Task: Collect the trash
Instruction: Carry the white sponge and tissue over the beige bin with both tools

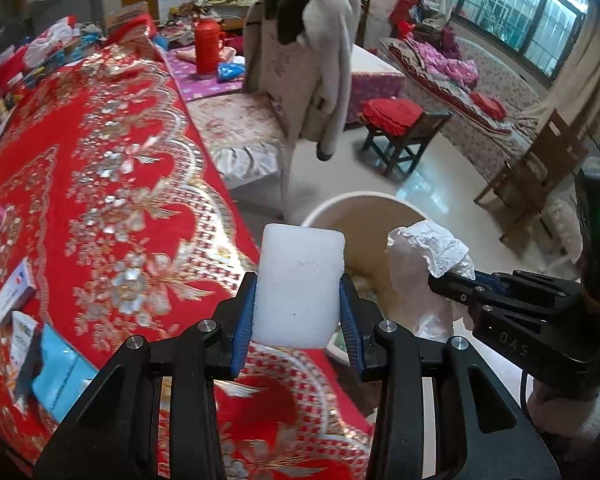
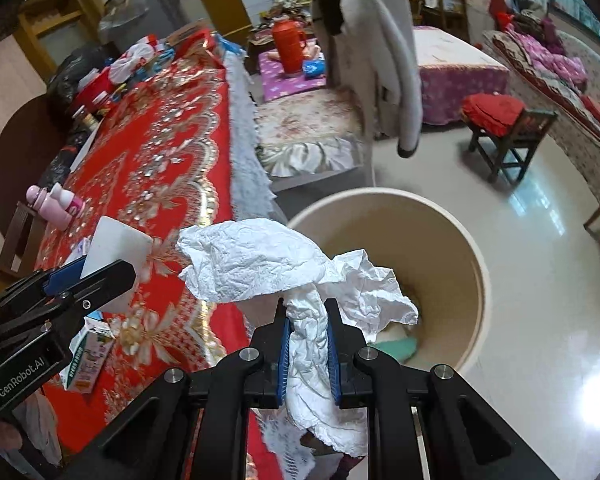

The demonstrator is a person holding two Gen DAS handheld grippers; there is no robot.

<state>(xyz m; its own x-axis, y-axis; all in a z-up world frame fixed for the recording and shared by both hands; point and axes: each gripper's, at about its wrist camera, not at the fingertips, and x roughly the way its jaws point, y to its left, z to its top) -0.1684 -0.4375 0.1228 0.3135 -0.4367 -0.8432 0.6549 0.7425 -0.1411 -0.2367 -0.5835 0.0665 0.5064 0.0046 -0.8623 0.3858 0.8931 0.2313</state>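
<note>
My left gripper [image 1: 298, 288] is shut on a white foam block [image 1: 300, 288], held over the edge of the red table next to the beige trash bin [image 1: 364, 200]. The block also shows in the right wrist view [image 2: 116, 252]. My right gripper [image 2: 307, 312] is shut on a crumpled white tissue [image 2: 260, 260], held above the bin's near rim [image 2: 476, 280]. The tissue [image 1: 428, 252] and the right gripper [image 1: 456, 280] show in the left wrist view to the right of the block. Some trash lies at the bottom of the bin [image 2: 396, 344].
The red embroidered tablecloth [image 1: 120, 184] carries small boxes [image 1: 14, 298], a blue packet [image 1: 60, 376] and pink bottles [image 2: 56, 204]. A chair draped with a grey coat [image 1: 320, 60] stands behind the bin. A wooden stool with a red cushion [image 1: 396, 120] is on the shiny floor.
</note>
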